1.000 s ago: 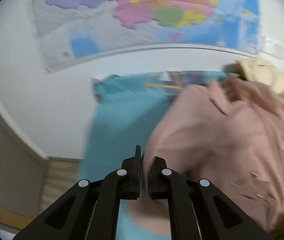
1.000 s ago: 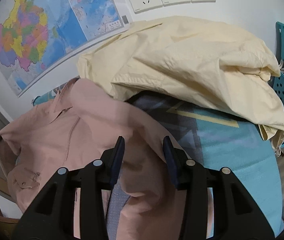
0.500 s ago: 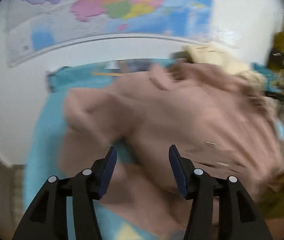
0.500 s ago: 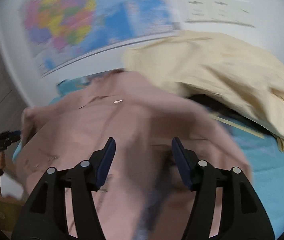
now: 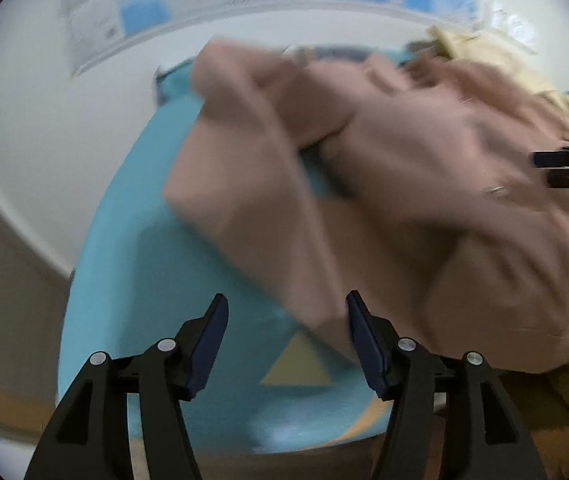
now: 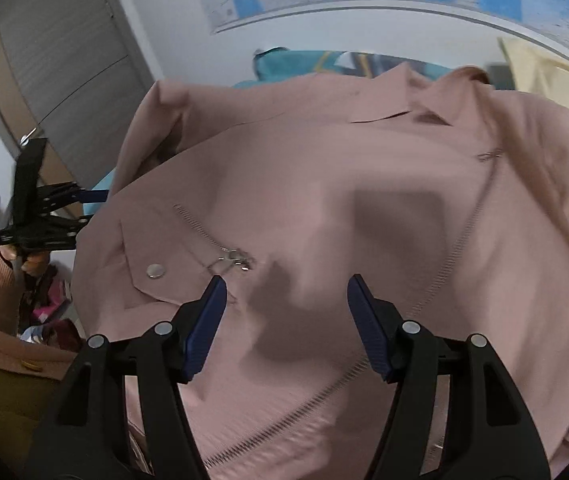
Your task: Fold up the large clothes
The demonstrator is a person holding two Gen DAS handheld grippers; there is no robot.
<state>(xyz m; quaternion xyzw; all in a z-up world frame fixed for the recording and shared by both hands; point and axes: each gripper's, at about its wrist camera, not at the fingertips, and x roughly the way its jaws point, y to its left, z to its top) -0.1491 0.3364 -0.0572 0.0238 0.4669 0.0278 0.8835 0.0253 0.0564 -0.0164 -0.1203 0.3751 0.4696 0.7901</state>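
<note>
Pink zip-front jacket [image 6: 324, 184] is seen spread front-up over a teal patterned table cover [image 5: 132, 280], filling the middle of the right wrist view and the upper right of the left wrist view, so the laying-out step is judged to be in hand and a sleeve or hem edge is called for next. Nothing is held: the left gripper [image 5: 286, 340] is seen half open and closing over bare cover beside a sleeve [image 5: 252, 200], while the right gripper [image 6: 286, 320] is seen opening above the jacket's chest.
</note>
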